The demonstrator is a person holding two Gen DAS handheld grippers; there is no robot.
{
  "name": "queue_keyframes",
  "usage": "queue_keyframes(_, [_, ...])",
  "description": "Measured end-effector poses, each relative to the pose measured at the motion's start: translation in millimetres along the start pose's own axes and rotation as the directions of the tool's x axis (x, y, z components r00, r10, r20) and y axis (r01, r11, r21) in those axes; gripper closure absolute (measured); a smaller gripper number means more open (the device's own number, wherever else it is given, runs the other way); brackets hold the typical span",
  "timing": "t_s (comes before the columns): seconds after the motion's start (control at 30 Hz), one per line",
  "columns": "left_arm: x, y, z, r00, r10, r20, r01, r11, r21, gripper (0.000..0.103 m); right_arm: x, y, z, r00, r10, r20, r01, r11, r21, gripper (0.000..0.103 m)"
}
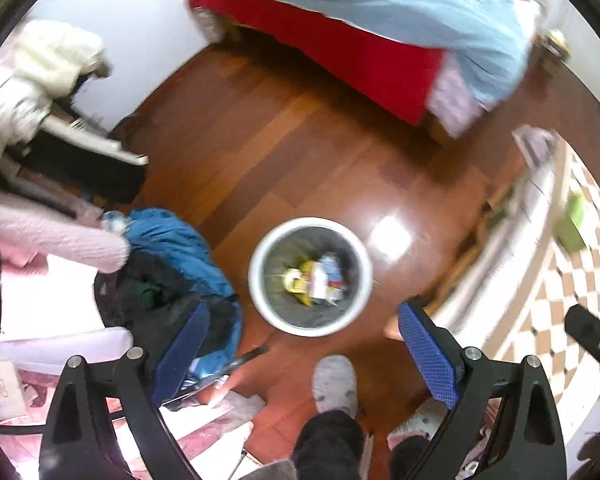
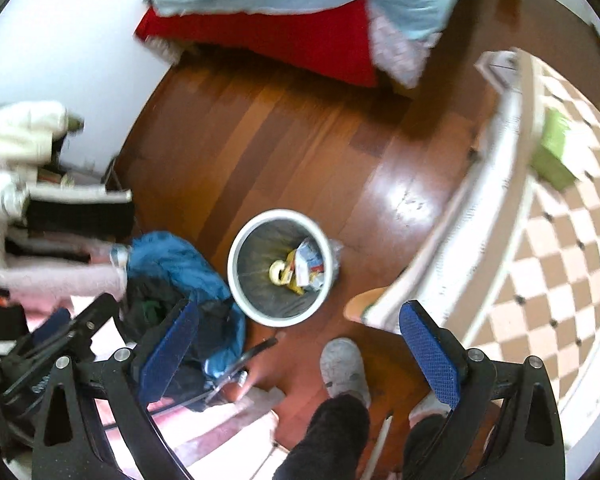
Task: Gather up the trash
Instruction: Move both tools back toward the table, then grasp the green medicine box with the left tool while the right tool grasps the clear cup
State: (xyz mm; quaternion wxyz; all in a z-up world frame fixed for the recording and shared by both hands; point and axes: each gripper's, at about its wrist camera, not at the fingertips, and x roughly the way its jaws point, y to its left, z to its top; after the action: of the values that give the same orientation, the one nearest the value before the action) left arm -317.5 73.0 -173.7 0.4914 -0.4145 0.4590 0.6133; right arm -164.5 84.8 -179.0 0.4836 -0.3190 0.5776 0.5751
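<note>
While both tongs (image 1: 304,344) (image 2: 300,344) are gaping wide and empty, the bin (image 1: 310,276) is holding trash (image 1: 316,278).

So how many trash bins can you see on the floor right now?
1. A round white-rimmed trash bin stands on the wooden floor ahead of the grey slipper, between the blue clothes pile and the checkered table. Others may be hidden behind clutter.

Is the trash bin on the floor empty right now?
No, the bin holds several pieces of trash, among them a yellow scrap and crumpled wrappers lying at its bottom.
</note>
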Motion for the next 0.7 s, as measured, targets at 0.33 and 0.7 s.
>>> queue_keyframes(0.33, [44, -215, -27, 0.989, -0.125, -0.078, 0.143, 0.946, 0.289, 0.0, -43, -222, -30, 0.978, -0.206, -0.015, 0.197, 0.905, 0.377, 0.001])
queue_keyframes(0.7, [110, -341, -41, 0.998, 0.017, -0.058, 0.013, 0.877, 0.48, 0.0, -15, -431, -45, 0.96, -0.254, -0.122, 0.275, 0.747, 0.606, 0.031])
